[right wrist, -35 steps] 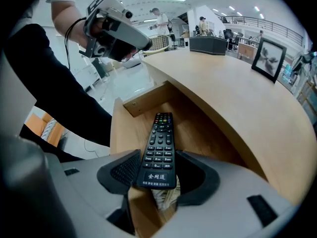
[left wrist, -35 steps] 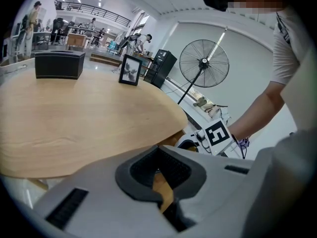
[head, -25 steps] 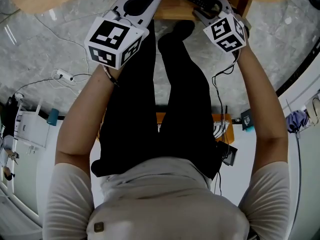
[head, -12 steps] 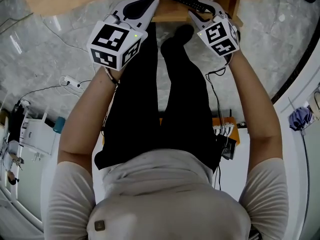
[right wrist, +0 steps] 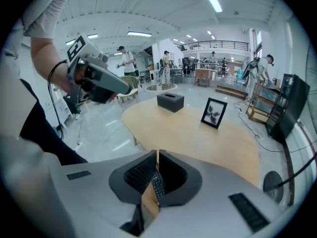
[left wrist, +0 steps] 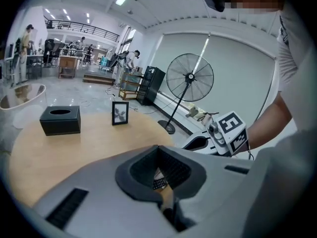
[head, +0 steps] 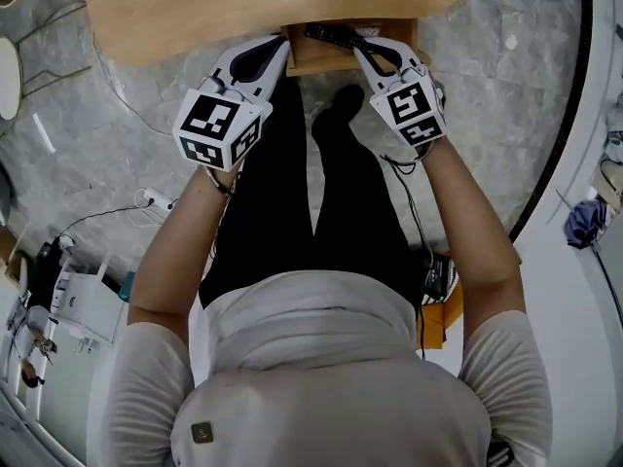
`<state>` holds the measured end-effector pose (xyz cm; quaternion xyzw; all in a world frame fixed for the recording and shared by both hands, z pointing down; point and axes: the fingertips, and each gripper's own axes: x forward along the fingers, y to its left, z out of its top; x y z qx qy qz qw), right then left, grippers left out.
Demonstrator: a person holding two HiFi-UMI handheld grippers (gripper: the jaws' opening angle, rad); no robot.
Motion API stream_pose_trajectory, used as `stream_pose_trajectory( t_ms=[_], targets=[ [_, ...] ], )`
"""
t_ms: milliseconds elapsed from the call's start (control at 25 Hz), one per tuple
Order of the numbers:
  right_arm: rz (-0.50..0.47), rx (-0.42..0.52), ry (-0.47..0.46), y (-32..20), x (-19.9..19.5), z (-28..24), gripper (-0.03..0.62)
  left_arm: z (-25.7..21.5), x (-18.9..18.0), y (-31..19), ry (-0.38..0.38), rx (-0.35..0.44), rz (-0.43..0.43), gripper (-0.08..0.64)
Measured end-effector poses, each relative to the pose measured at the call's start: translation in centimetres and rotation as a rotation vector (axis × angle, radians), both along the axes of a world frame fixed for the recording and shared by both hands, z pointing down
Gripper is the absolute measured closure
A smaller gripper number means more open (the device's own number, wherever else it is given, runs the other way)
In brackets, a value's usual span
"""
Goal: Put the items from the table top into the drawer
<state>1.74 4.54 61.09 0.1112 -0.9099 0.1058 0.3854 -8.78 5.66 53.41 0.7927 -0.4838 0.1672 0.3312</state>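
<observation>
Right hand-held gripper (right wrist: 157, 155): jaws have just been closing and the tips now meet, with nothing clamped between them. The keypad seen through the gap behind the tips belongs to the remote control (head: 336, 35), which lies below in the open wooden drawer (head: 310, 63), not in the grip.

Left hand-held gripper (left wrist: 158, 148): jaws also together, empty. The same remote and drawer wood show through its gap.

Position, head view: both grippers are held side by side at the near edge of the round wooden bench (head: 243, 3), just over the drawer front, with the person standing close behind.

Task items: remote control is in the drawer. Not yet moved are a black tissue box (left wrist: 60, 119) and a small picture frame (left wrist: 120, 113). Both sit on the far part of the bench, near each other but apart, and well away from either gripper. The frame stands upright.

Step in hand, as a judgement: between items — one object stowed, no new grasp begun.

Next move calls for:
- opening one gripper's jaws again and reaching across the bench
- for the frame, a pinch on its thin edge, as it looks light and likely to tip if nudged
- for the tissue box, a broad body — wide jaws across its narrower side, or perhaps both grippers
- a clear path back to the drawer, setting items beside the remote rather than on it
</observation>
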Motion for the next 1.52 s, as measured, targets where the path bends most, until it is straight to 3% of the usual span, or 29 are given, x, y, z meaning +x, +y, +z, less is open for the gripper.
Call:
stream_pose_trajectory(
  t_ms=[440, 680, 960, 1320, 1520],
  targets=[
    [0.123, 0.164, -0.155, -1.6, 0.8, -22.1, 0.566, -16.6, 1.4, 1.3, -0.013, 0.175, 0.000, 0.551],
    [0.164, 0.226, -0.230, -0.8, 3.6, -30.7, 0.566, -25.4, 3.3, 1.3, -0.036, 0.292, 0.014, 0.551],
    [0.199, 0.254, -0.335, 0.3, 6.7, -38.1, 0.566, -32.1, 6.4, 2.2, -0.099, 0.384, 0.034, 0.551],
    [0.134, 0.316, -0.407, 3.1, 7.6, -44.3, 0.566, -37.5, 8.2, 6.7, -0.085, 0.427, -0.019, 0.551],
    [0.168, 0.352, -0.415, 5.0, 8.5, -46.5, 0.566, -40.4, 7.9, 8.6, -0.037, 0.468, -0.015, 0.551]
  ],
)
